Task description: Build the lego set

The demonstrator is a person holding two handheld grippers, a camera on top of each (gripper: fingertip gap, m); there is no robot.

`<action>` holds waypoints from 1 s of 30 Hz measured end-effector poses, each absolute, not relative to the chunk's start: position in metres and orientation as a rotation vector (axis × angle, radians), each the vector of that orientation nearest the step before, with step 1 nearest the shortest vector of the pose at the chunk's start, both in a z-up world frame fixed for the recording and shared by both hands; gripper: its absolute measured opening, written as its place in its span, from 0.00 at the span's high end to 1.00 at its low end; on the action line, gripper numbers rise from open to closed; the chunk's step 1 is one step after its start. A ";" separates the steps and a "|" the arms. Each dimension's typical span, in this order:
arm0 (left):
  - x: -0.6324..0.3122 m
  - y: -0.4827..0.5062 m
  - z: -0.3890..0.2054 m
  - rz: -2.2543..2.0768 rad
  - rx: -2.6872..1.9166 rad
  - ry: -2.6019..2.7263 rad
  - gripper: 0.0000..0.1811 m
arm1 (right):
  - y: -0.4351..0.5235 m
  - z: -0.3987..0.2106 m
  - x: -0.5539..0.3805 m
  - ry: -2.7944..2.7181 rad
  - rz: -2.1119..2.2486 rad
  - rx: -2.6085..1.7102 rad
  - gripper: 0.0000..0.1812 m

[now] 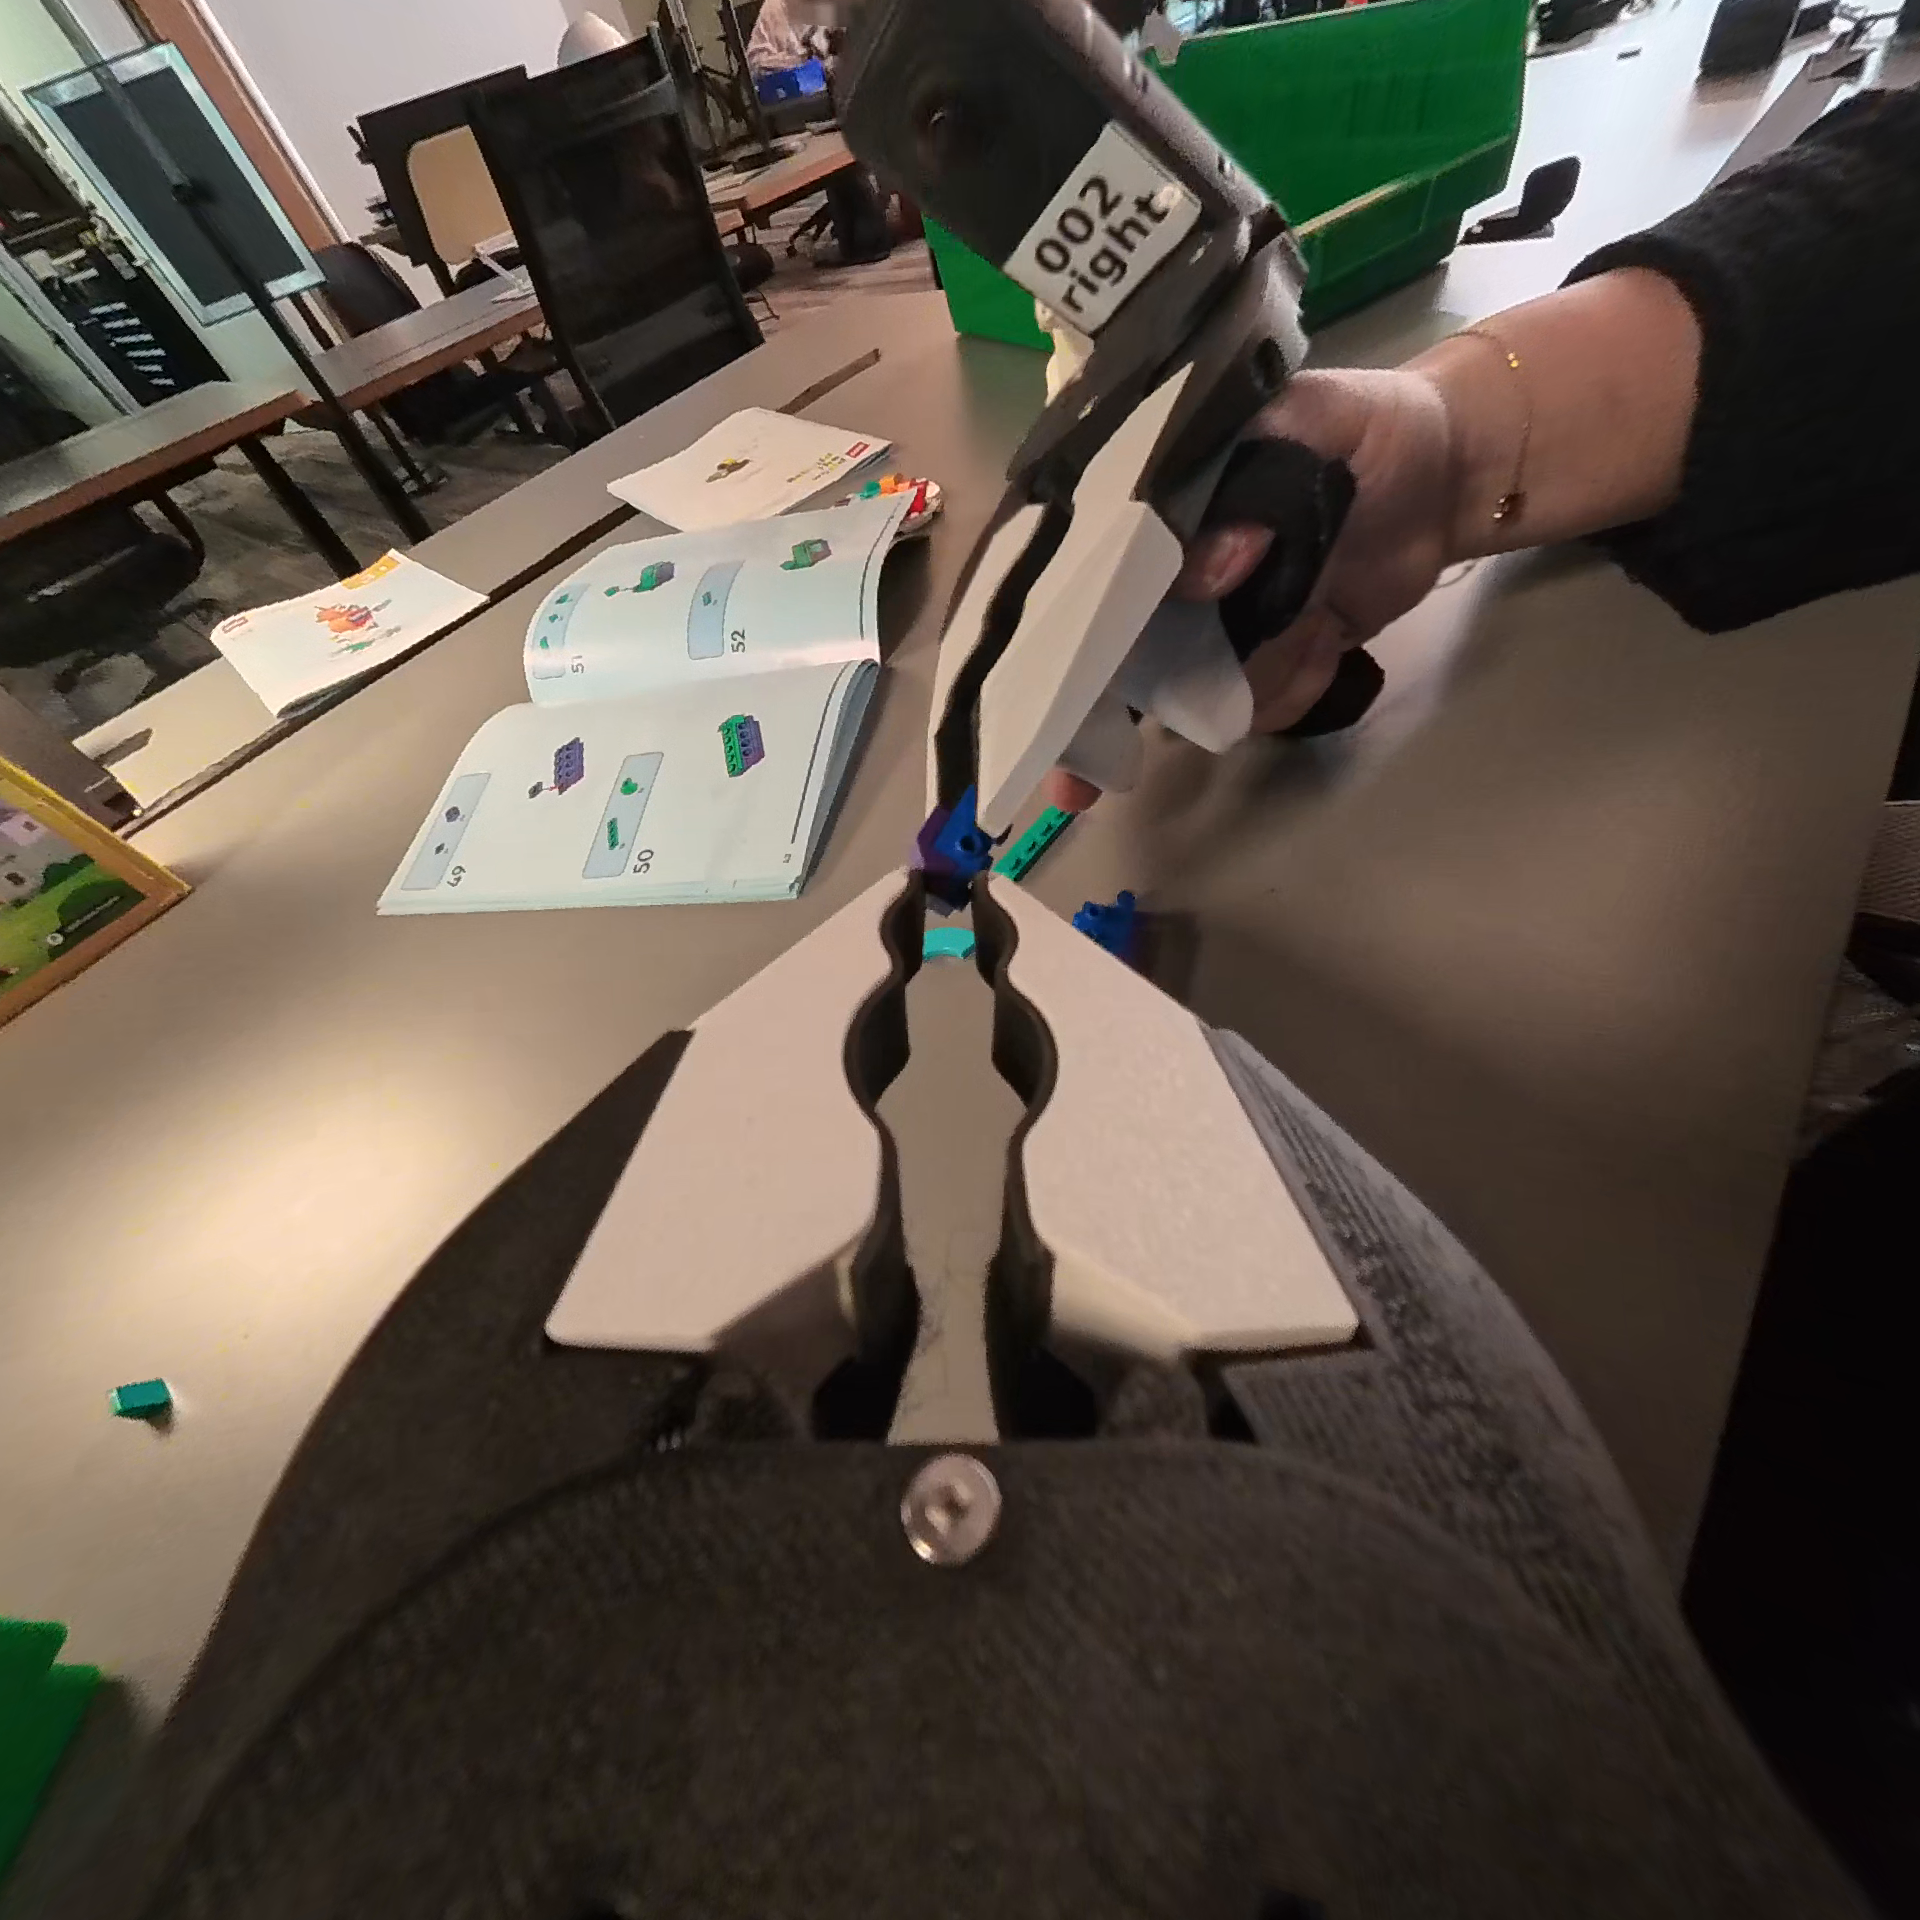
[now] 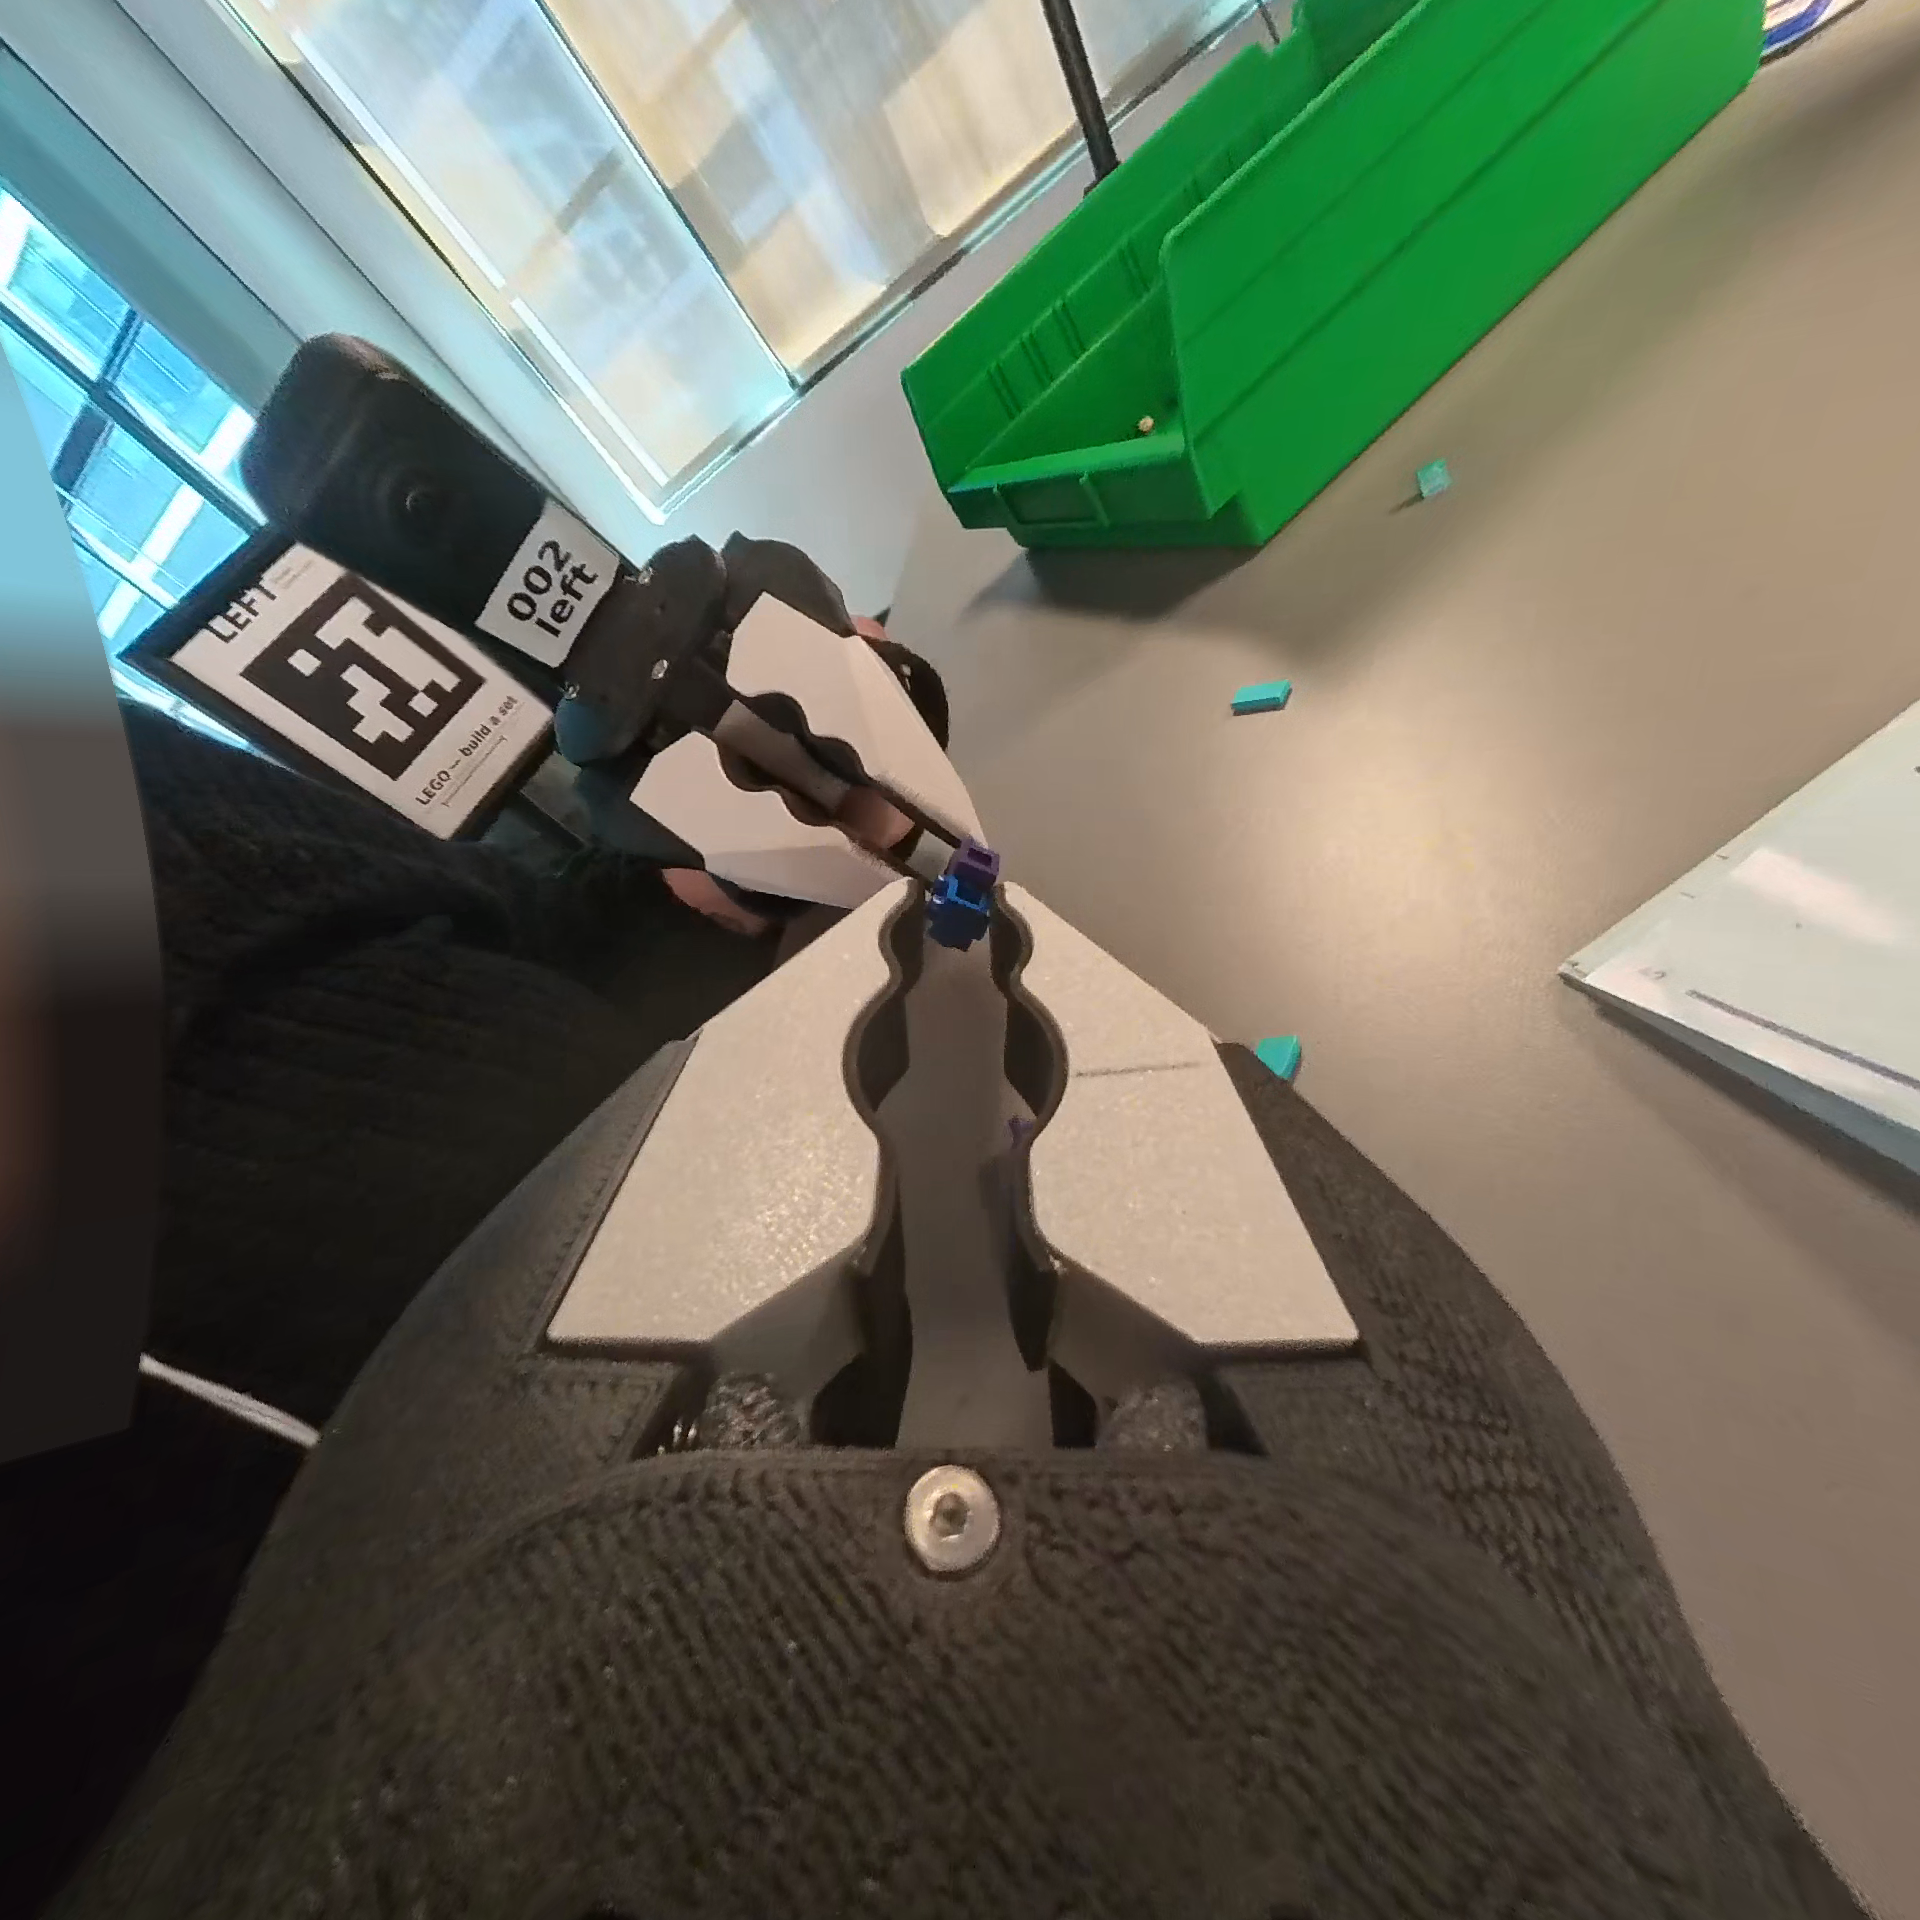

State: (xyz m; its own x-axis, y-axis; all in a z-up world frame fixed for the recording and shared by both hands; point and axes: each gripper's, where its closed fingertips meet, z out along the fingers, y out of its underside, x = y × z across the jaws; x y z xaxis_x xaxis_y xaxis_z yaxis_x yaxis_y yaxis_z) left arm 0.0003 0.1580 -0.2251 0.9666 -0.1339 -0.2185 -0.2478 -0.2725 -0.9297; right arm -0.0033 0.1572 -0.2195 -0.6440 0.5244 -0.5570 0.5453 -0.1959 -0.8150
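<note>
My left gripper [image 1: 948, 889] is shut on a small purple brick [image 1: 924, 854], held above the grey table [image 1: 416, 1091]. My right gripper [image 2: 961, 902] is shut on a small blue brick [image 2: 956, 914]. The two bricks touch, blue against purple [image 2: 975, 862], tip to tip. In the left wrist view the right gripper [image 1: 961, 826] comes down from above with the blue brick [image 1: 966, 833]. In the right wrist view the left gripper [image 2: 951, 850] comes in from the left. An open instruction booklet [image 1: 644, 748] lies just left of the bricks.
On the table lie a long teal plate [image 1: 1034, 842], a blue piece [image 1: 1107, 920], a small teal round piece [image 1: 948, 943] and a teal tile [image 1: 140, 1397]. Green bins [image 2: 1195, 364] stand at the back. Two more booklets [image 1: 343, 623] and a box [image 1: 52, 894] lie to the left.
</note>
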 end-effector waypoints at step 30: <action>0.002 0.160 -0.197 -0.182 -1.642 0.144 0.90 | 0.170 -0.197 -0.004 1.858 -2.283 1.199 0.95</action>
State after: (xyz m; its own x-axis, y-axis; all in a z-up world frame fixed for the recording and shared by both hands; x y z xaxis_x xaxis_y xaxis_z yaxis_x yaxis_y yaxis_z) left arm 0.0020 0.1599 -0.1973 0.9786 -0.2031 0.0320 0.0160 -0.0796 -0.9967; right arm -0.0035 0.1699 -0.1972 -0.7149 0.4675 -0.5200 0.4142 -0.3161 -0.8536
